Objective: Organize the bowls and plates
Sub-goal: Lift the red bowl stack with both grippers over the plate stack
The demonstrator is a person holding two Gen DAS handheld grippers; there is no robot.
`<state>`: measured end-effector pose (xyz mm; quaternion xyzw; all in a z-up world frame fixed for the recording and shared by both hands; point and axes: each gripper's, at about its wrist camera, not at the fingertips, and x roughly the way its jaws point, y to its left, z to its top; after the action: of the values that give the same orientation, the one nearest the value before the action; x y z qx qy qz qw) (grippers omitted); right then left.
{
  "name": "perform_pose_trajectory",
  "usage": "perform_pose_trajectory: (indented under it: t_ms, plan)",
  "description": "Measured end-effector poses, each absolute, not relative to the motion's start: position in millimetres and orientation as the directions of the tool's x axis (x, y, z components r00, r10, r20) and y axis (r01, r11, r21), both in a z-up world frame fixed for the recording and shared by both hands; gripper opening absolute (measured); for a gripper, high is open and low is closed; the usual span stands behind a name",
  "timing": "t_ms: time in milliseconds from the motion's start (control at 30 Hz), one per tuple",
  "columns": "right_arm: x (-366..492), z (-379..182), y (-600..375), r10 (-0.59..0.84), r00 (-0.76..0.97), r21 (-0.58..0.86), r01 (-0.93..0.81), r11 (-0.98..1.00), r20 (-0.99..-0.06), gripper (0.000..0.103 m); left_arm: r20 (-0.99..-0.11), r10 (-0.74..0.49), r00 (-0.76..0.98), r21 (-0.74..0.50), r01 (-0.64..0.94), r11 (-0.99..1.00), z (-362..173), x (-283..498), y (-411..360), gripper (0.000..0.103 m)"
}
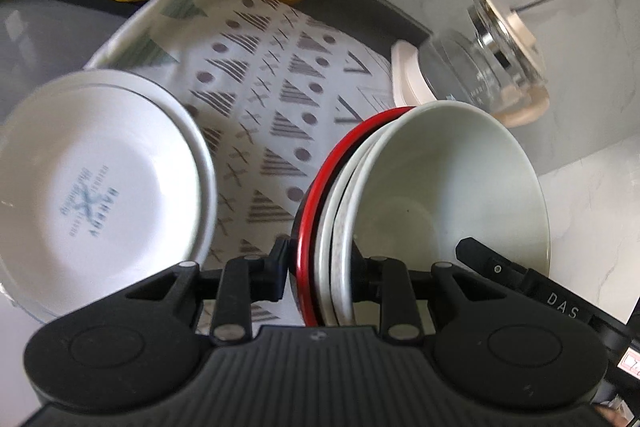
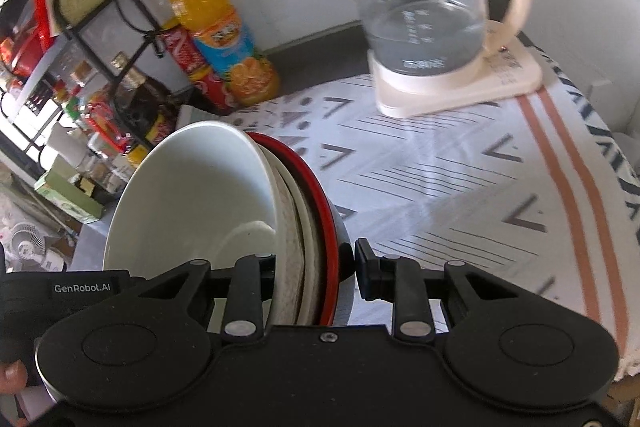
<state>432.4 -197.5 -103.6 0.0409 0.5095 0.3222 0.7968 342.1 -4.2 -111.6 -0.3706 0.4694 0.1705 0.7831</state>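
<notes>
A nested stack of bowls, white ones [image 1: 448,187] inside a red-rimmed black one [image 1: 320,183], hangs tilted above the patterned cloth [image 1: 272,99]. My left gripper [image 1: 320,267] is shut on one side of the stack's rims. My right gripper [image 2: 316,267] is shut on the opposite side, where the white bowl [image 2: 192,203] and the red rim [image 2: 316,187] show. The right gripper's body shows in the left wrist view [image 1: 532,287]. A stack of white plates [image 1: 100,183] sits on the cloth to the left.
A glass kettle [image 2: 424,23] on a cream base stands at the back of the cloth. An orange juice bottle [image 2: 224,39] and a red cola bottle [image 2: 192,67] stand by the wall. A black rack [image 2: 80,27] of jars is at the left.
</notes>
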Motion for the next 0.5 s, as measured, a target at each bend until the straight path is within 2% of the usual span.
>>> perform_pose_trajectory:
  t_ms: [500]
  plan:
    - [404.2, -97.1, -109.2, 0.595, 0.201, 0.416, -0.545, 0.728, -0.778, 0.028, -0.864, -0.005, 0.503, -0.404, -0.687, 0.604, -95.1, 288.3, 71.2, 0.026]
